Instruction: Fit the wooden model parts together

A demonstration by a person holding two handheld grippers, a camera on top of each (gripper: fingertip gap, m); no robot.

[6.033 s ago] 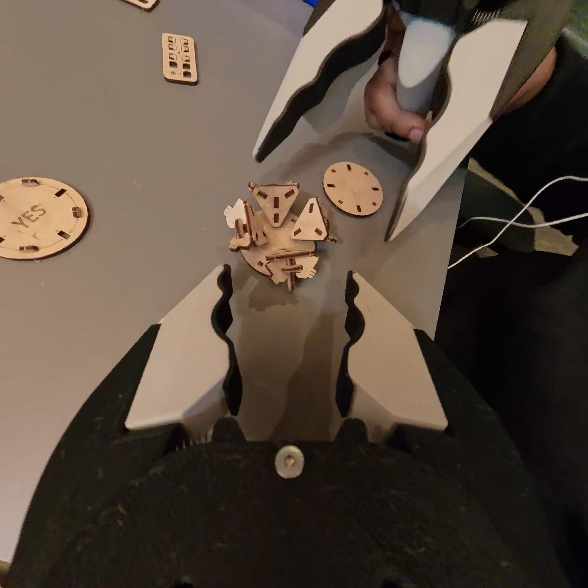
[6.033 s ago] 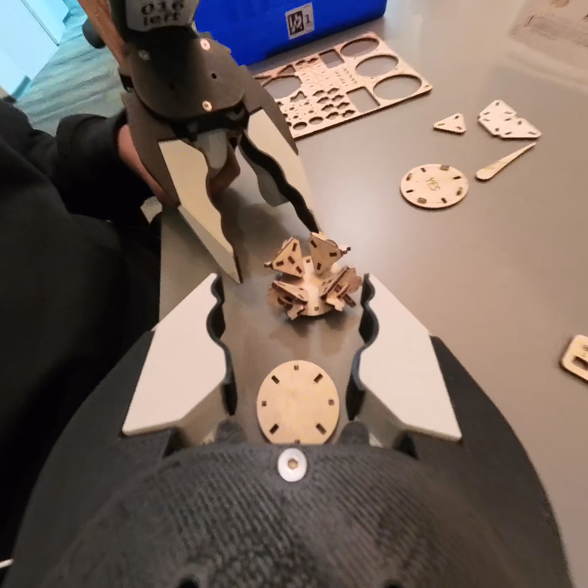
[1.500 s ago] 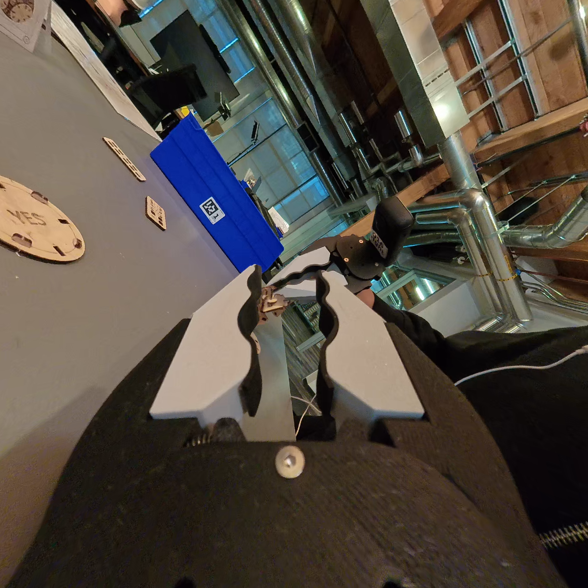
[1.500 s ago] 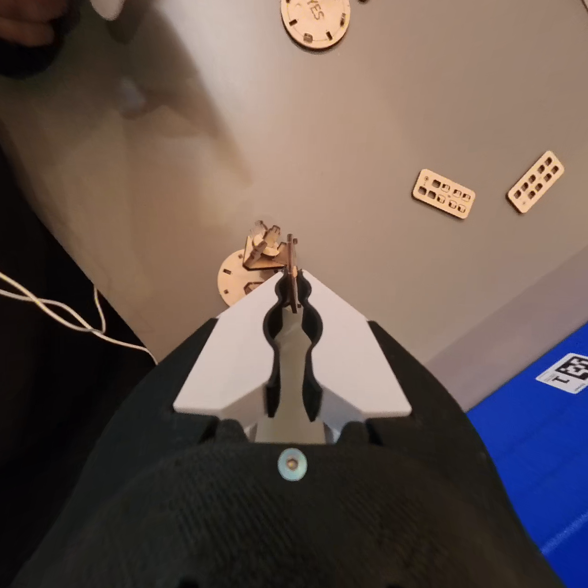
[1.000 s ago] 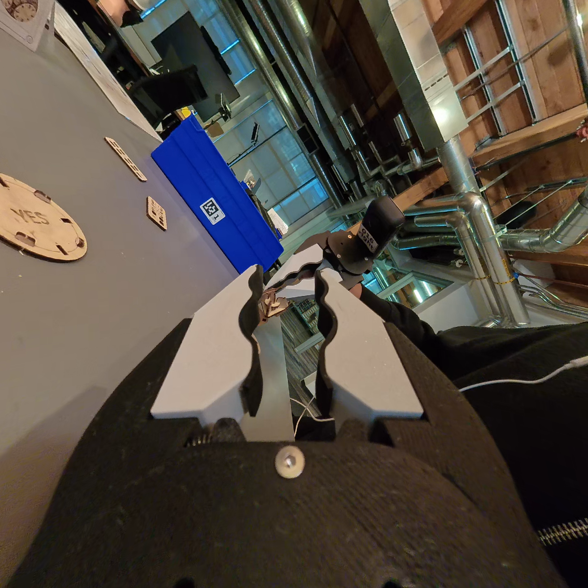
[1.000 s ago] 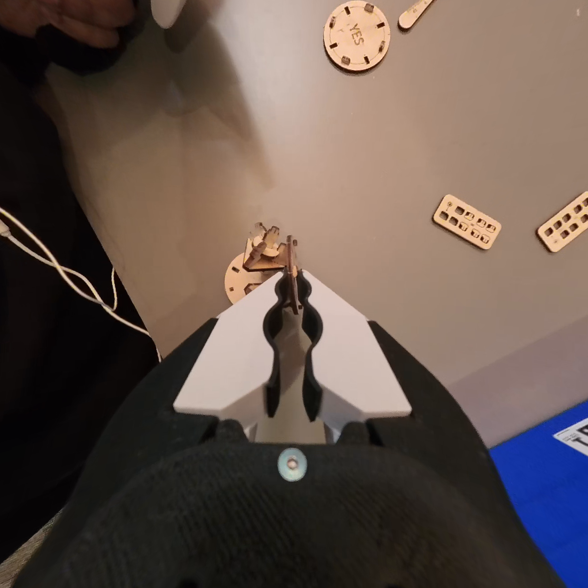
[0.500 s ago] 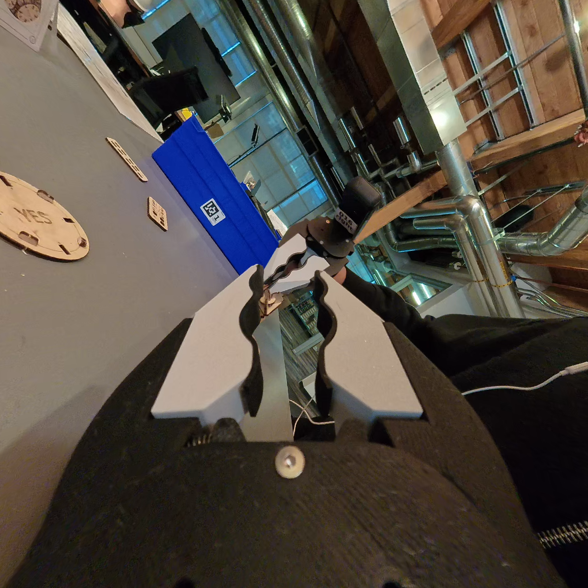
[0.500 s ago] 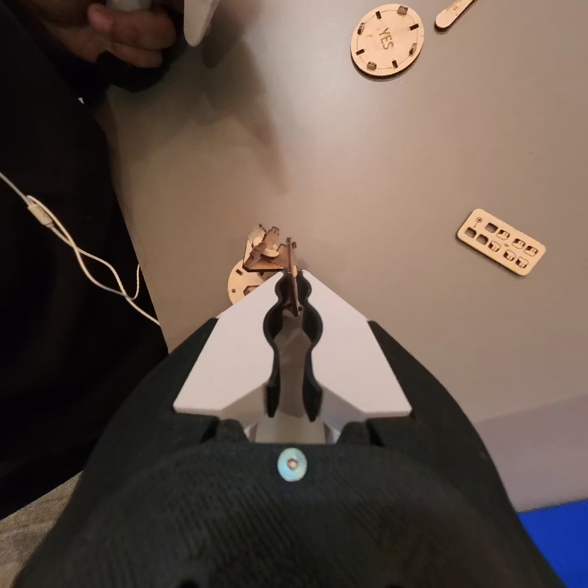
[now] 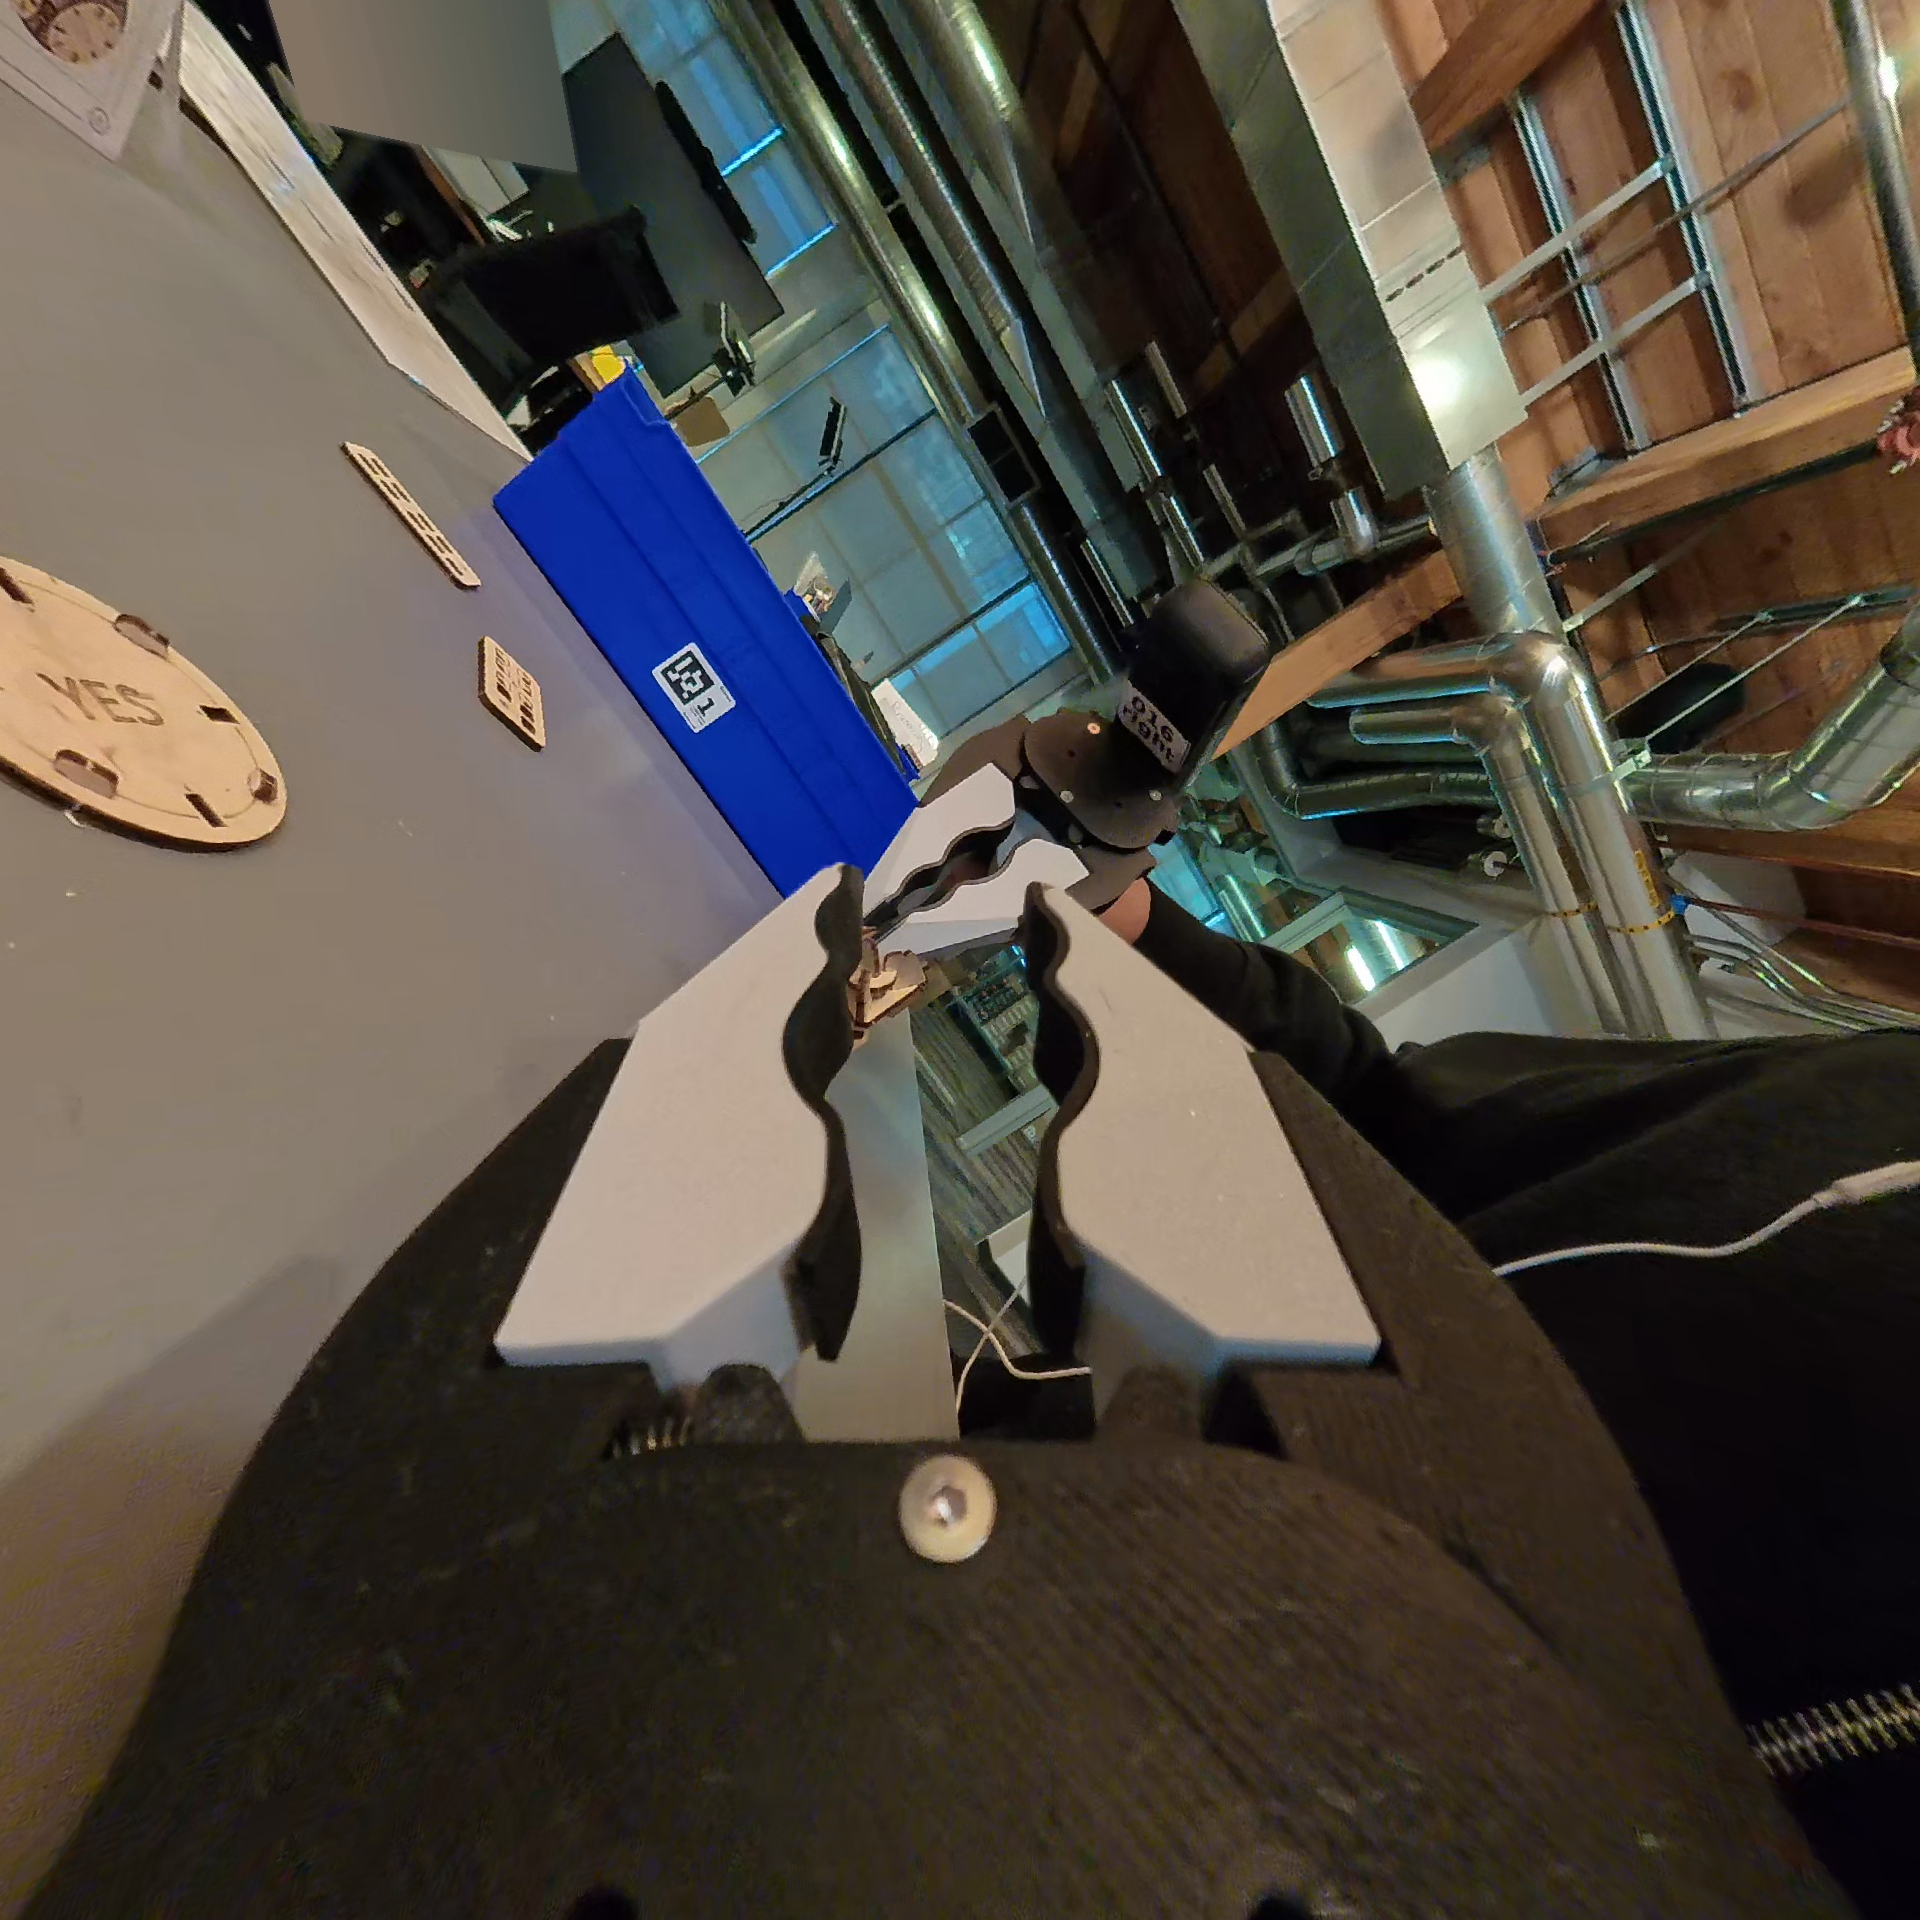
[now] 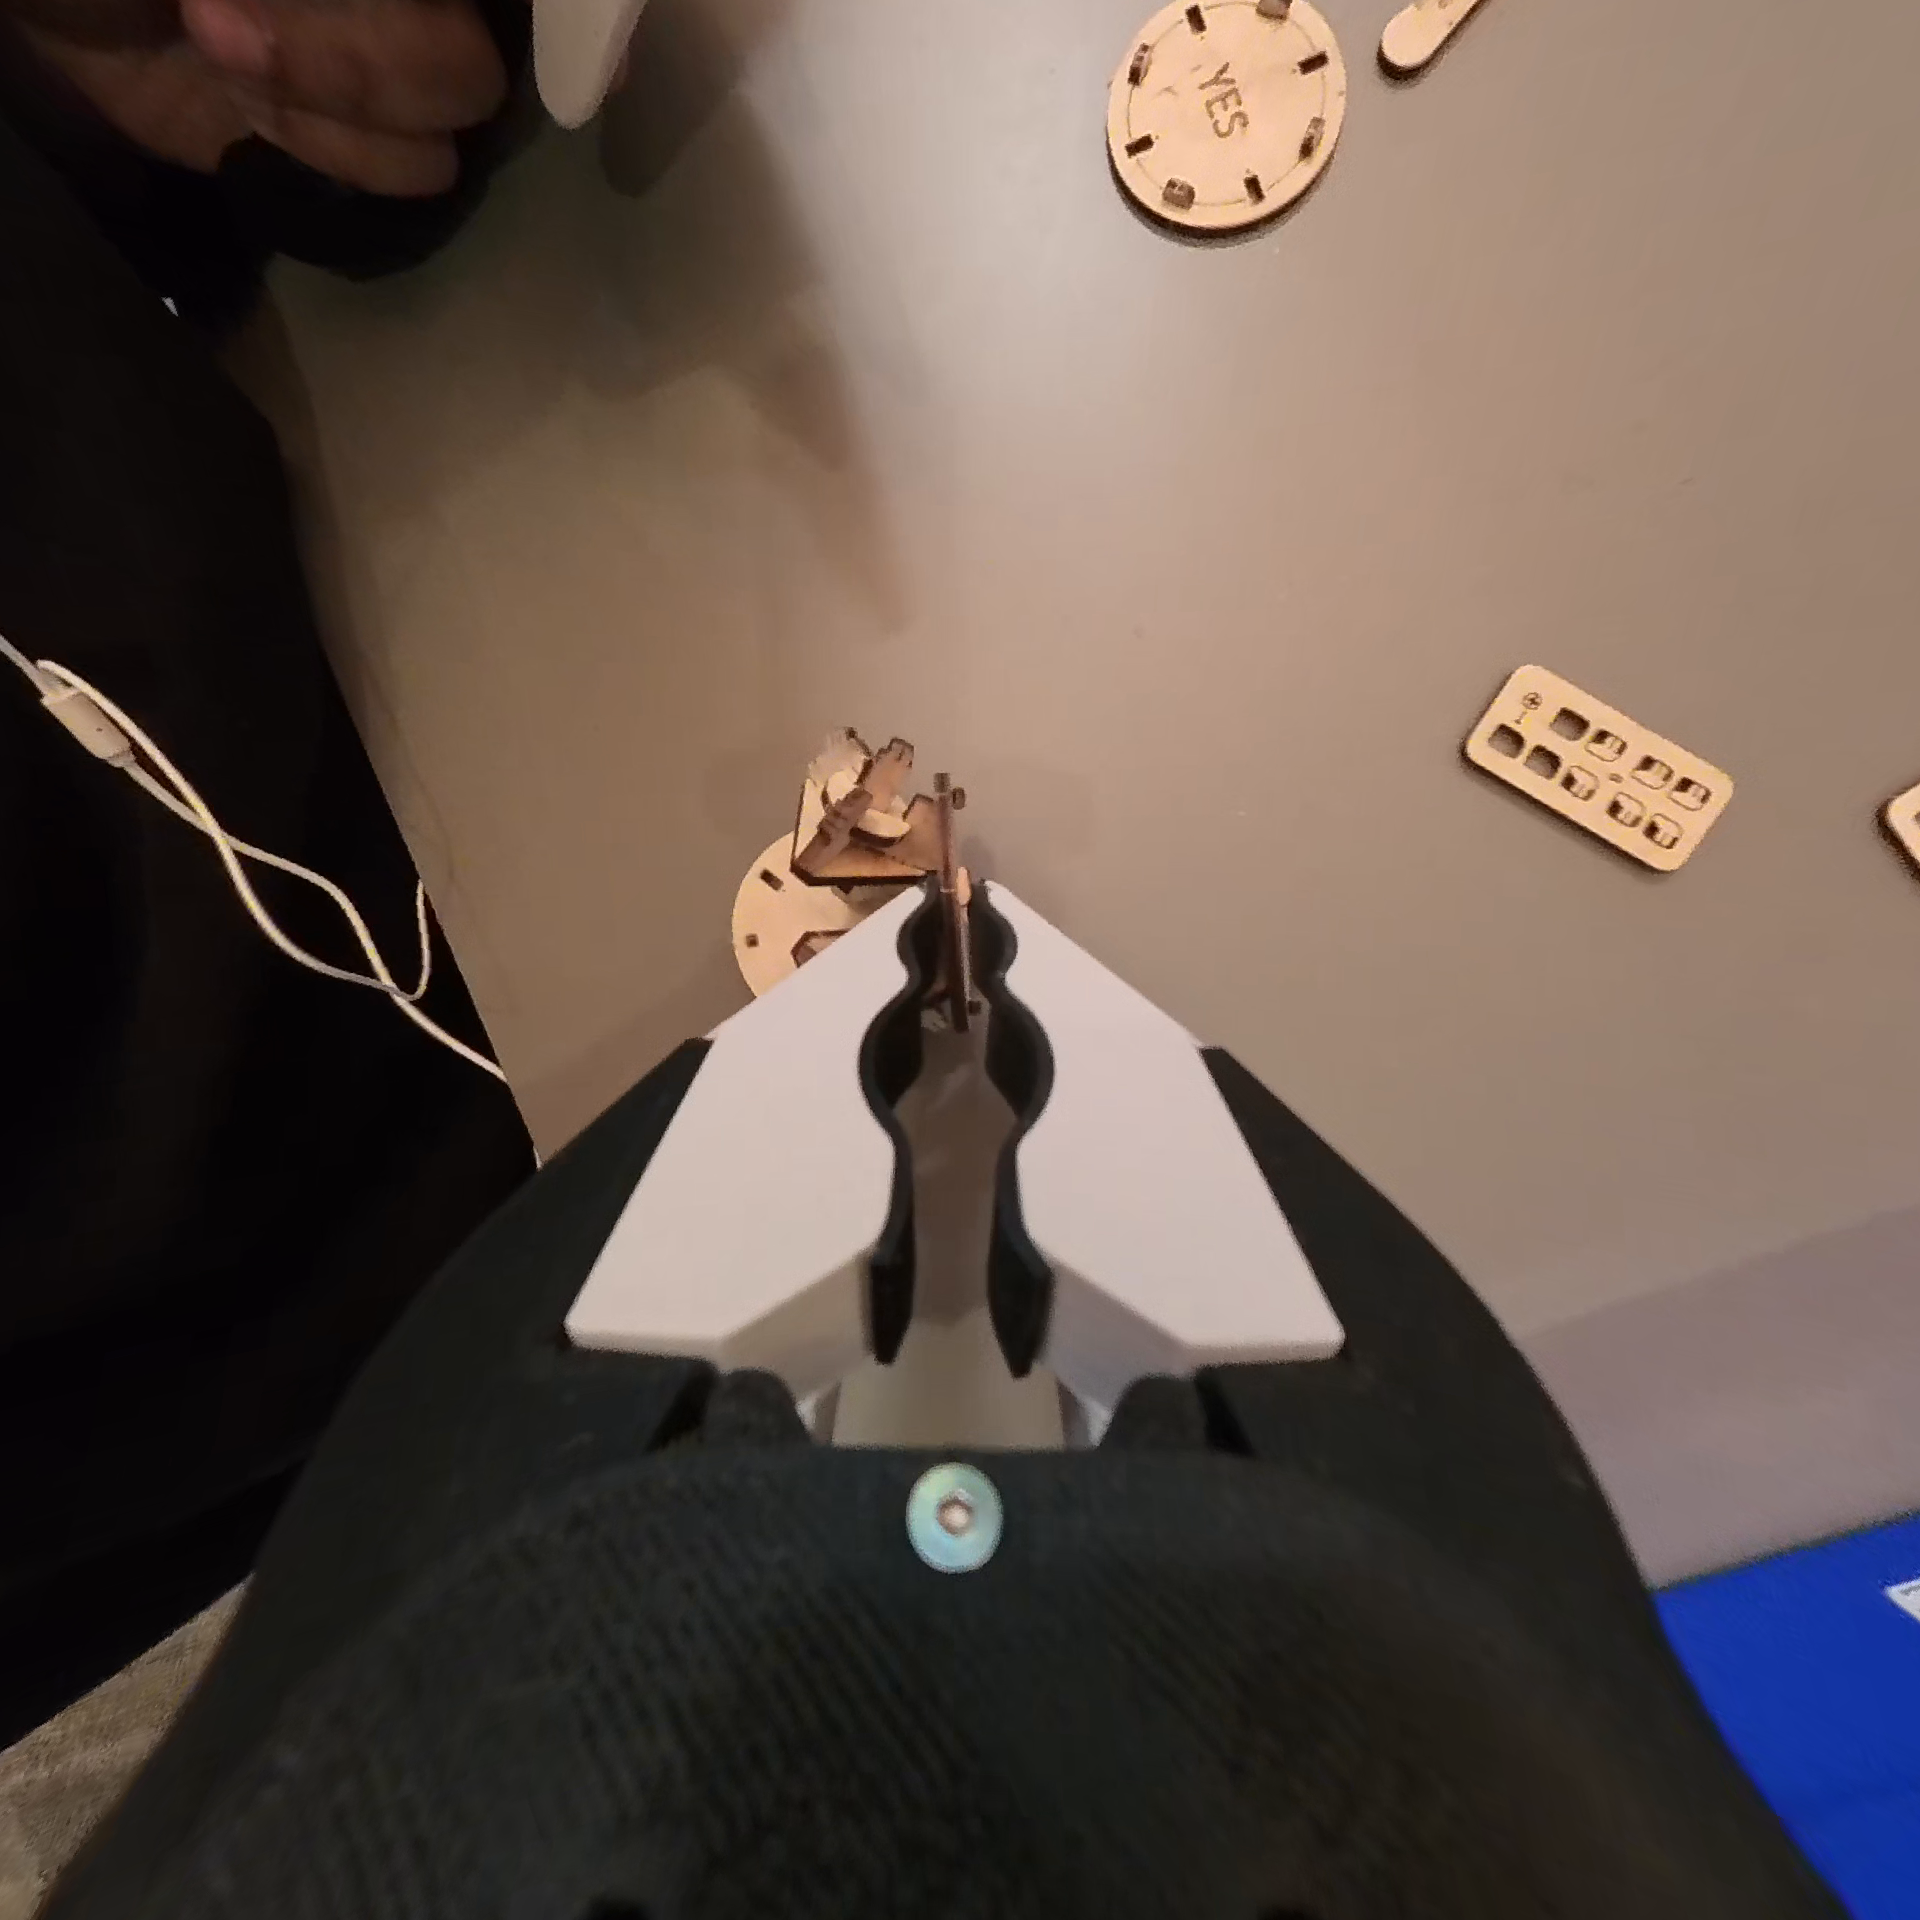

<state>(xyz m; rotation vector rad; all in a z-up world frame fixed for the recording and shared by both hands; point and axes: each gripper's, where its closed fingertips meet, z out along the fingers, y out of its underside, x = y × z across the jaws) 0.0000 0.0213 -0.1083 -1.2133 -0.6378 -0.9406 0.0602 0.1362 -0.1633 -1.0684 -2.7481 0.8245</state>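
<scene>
My right gripper (image 10: 951,914) is shut on a thin wooden plate that is part of a small wooden assembly (image 10: 868,831), and holds it above the grey table (image 10: 1247,520). A plain wooden disc (image 10: 764,930) lies on the table below it. In the left wrist view the right gripper (image 9: 878,928) shows farther off with the assembly (image 9: 883,987) at its tips. My left gripper (image 9: 940,914) is open, tilted up near the table edge, with nothing between its pads. In the right wrist view only a hand and one white left finger (image 10: 571,62) show, far from the assembly.
A large wooden disc with writing (image 9: 114,717) (image 10: 1226,114), small slotted rectangular plates (image 9: 511,691) (image 10: 1595,779) and a wooden stick (image 10: 1429,26) lie on the table. A blue bin (image 9: 707,675) stands at the table's far side. A white cable (image 10: 260,862) hangs at the table edge. One gripper's finger ends stand about 15 centimetres off the other's. Measured from the fingertips, the large wooden disc with writing (image 10: 1226,114) is 12 centimetres or so from the left gripper and 20 centimetres from the right. Seen from the left wrist view (image 9: 107,710) as well.
Six seconds ago both grippers stood open around the assembly on the table; since then the right has closed on it and lifted it. In the last second it drifted up and left in the left view.
</scene>
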